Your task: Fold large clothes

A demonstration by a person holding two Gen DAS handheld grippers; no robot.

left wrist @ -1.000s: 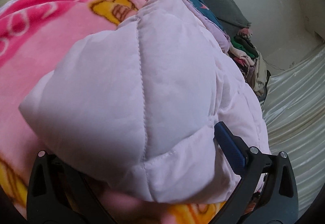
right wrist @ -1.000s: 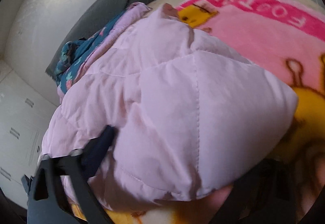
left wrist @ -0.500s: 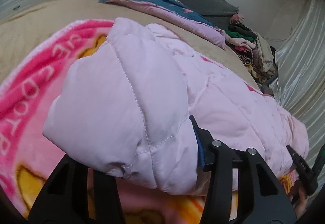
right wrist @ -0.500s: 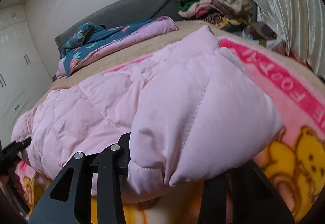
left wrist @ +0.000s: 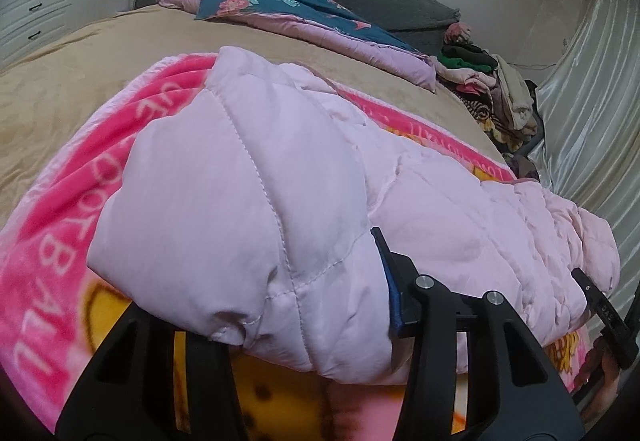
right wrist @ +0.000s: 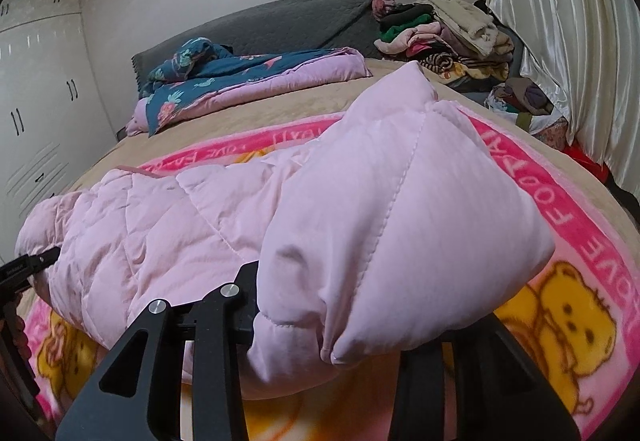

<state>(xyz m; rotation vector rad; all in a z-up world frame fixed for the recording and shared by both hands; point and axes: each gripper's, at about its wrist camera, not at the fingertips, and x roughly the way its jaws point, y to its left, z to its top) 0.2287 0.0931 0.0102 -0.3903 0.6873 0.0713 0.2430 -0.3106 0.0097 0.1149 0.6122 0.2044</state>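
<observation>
A pale pink quilted puffer jacket (left wrist: 280,209) lies folded lengthwise across a pink cartoon-bear blanket (left wrist: 52,241) on the bed. My left gripper (left wrist: 296,321) is shut on the jacket's left end, fabric bulging between its fingers. My right gripper (right wrist: 360,325) is shut on the jacket's right end (right wrist: 400,225) in the same way. Each gripper shows at the far edge of the other's view: the right gripper (left wrist: 600,305) and the left gripper (right wrist: 24,269). Both ends sit low, near the blanket.
A tan bedspread (left wrist: 80,81) covers the bed. A blue floral and lilac quilt (right wrist: 248,81) lies by the grey headboard (right wrist: 280,25). A pile of clothes (right wrist: 448,33) sits at the far corner by a silvery curtain (right wrist: 560,41). White wardrobes (right wrist: 36,101) stand on the left.
Both grippers have pulled back and tilted up with the jacket's ends still gripped. The jacket now lies stretched lengthwise on the blanket, and more of the room shows.
</observation>
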